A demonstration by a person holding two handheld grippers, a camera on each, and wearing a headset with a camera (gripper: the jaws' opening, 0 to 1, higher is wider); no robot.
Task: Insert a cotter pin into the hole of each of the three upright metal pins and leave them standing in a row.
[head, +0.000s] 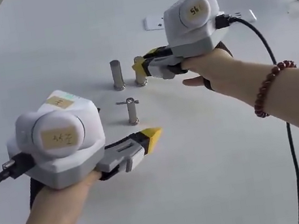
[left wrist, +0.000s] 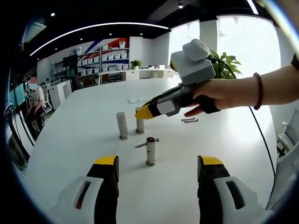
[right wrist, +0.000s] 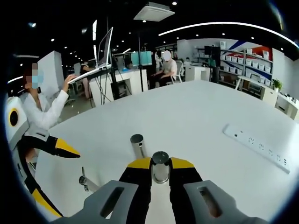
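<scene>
Steadying one upright pin for pinning.
Pinches the far-right pin [right wrist: 160, 170] upright in the right gripper [head: 141, 66] jaws, probably to stop it tipping during insertion; holds the left gripper [left wrist: 159, 161] jaws spread and empty, nearer. Shows the near pin [head: 132, 114] already carrying a cotter pin [head: 122, 102], the far-left pin [head: 117, 74] bare on the counter [head: 221, 163].

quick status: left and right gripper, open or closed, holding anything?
left gripper: open, jaws wide apart, nothing between them.
right gripper: shut on upright metal pin, gripped near its top.
</scene>
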